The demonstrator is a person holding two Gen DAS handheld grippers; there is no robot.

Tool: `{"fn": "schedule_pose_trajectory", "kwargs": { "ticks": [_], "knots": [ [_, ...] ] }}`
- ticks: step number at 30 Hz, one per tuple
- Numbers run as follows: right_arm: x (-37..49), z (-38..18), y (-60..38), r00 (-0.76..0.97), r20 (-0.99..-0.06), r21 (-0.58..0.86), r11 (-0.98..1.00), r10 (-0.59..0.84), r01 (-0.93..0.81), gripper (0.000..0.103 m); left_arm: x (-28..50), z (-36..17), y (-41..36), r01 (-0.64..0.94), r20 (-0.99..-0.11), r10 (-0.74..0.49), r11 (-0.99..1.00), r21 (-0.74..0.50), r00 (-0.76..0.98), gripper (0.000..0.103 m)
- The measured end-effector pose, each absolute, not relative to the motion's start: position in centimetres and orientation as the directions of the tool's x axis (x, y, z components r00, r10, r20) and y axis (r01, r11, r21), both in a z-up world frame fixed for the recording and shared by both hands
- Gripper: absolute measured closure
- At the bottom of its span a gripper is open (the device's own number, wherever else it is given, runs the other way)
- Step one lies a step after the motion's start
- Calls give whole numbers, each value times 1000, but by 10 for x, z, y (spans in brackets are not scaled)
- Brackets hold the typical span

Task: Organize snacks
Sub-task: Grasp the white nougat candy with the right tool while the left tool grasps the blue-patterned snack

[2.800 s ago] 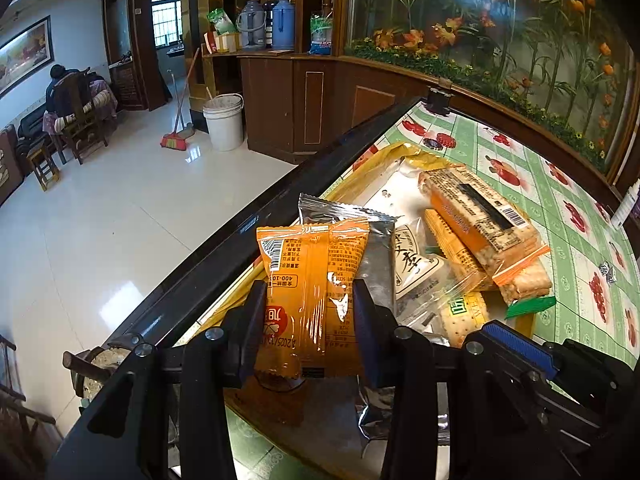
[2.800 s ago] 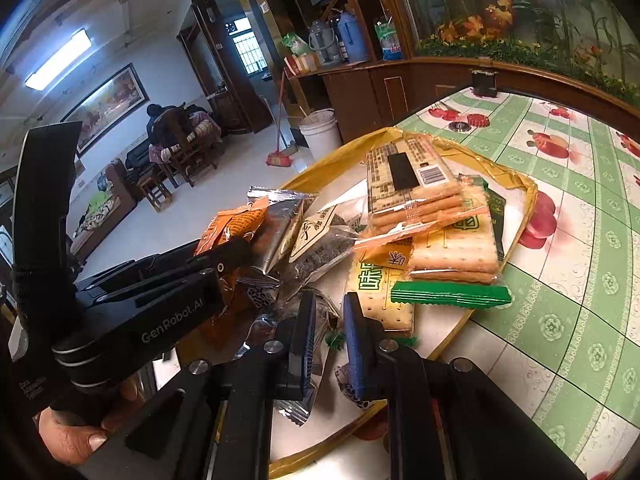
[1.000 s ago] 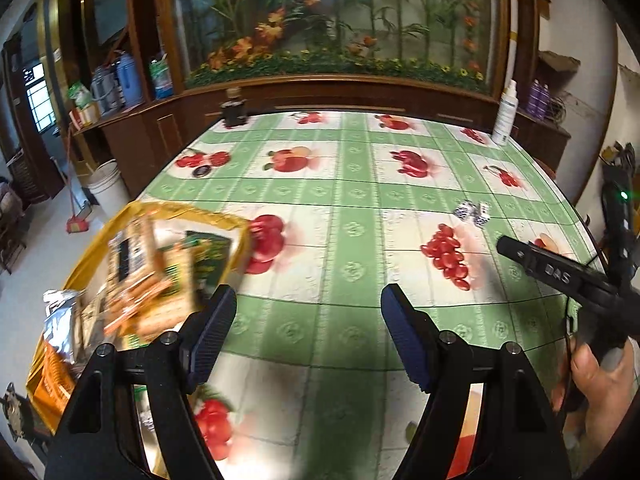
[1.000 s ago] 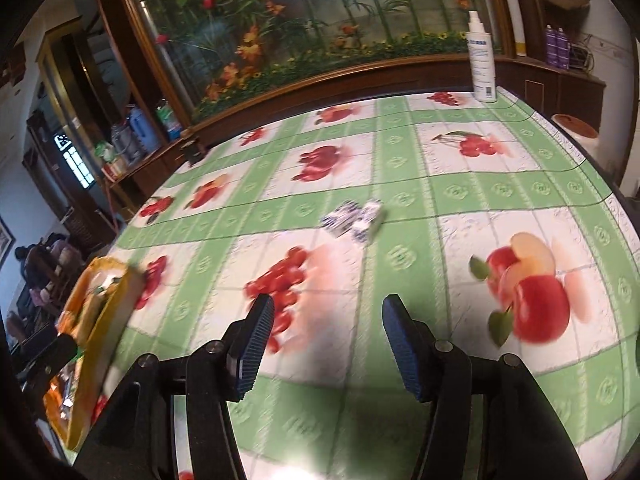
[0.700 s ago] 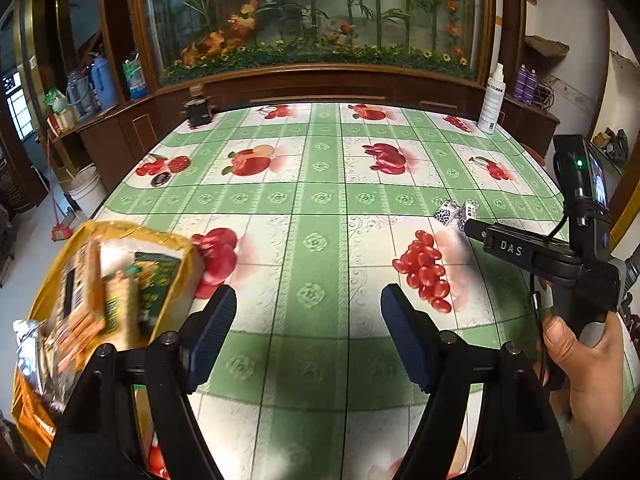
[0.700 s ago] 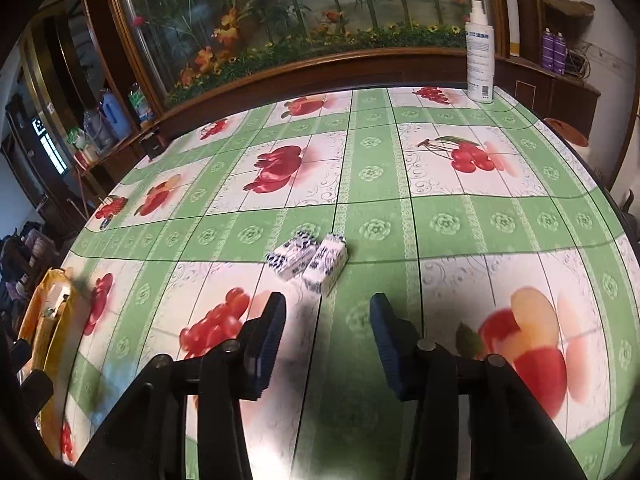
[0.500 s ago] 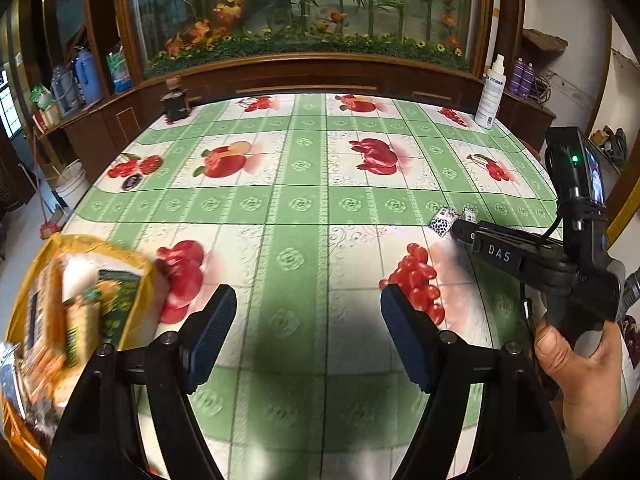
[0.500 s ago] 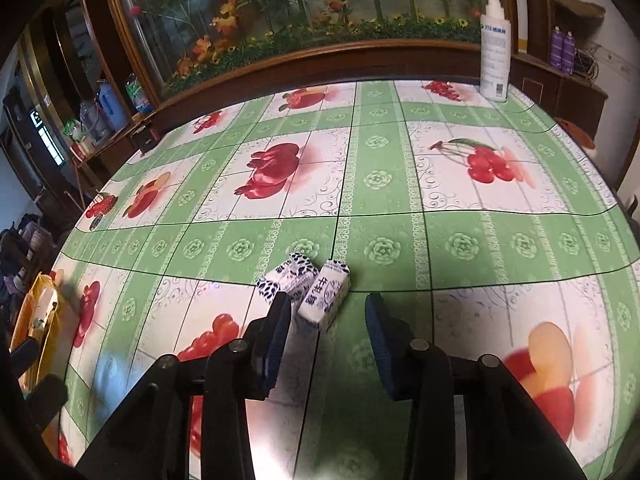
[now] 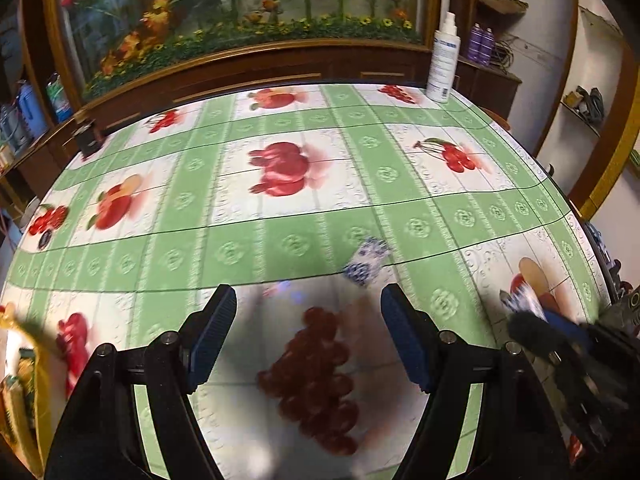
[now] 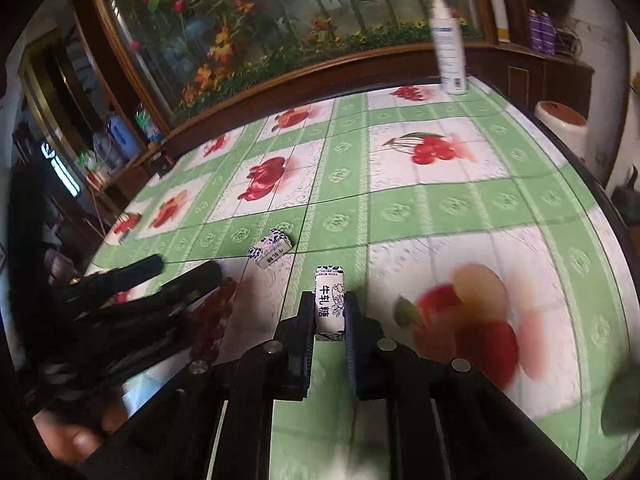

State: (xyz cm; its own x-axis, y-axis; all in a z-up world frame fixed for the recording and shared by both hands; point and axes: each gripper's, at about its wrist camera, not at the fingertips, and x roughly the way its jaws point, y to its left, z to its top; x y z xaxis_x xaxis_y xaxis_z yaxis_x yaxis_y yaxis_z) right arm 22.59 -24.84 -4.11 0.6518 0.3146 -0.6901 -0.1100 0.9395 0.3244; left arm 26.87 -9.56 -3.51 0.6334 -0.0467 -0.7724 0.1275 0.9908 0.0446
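White rectangular candy bar (image 10: pixel 329 299) clamped in right gripper (image 10: pixel 329 316); left gripper (image 9: pixel 307 334) spread wide, empty.

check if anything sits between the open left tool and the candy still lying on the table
Nothing visible does. The small white-and-blue wrapped candy lies just ahead of the open left tool, with only bare green fruit-print tablecloth between them.

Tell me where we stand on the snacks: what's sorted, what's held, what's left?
Done: several packets lie in the yellow tray at the table's left edge. In hand: the right gripper is shut on one white nougat candy. Left: the second candy lies loose on the tablecloth, ahead of the open, empty left gripper.
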Motion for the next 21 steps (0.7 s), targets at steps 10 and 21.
{"fn": "schedule_pose_trajectory", "kwargs": {
  "ticks": [10,21],
  "knots": [
    [194,-46,-277,682,-651,401,914,332,-62,88,292,-49,-134,207,-780,-87,977,56,620,29],
    [196,-54,-269,677,-655,395,916,335,-70,87,293,-57,-129,188,-790,-86,981,38,607,87]
  ]
}}
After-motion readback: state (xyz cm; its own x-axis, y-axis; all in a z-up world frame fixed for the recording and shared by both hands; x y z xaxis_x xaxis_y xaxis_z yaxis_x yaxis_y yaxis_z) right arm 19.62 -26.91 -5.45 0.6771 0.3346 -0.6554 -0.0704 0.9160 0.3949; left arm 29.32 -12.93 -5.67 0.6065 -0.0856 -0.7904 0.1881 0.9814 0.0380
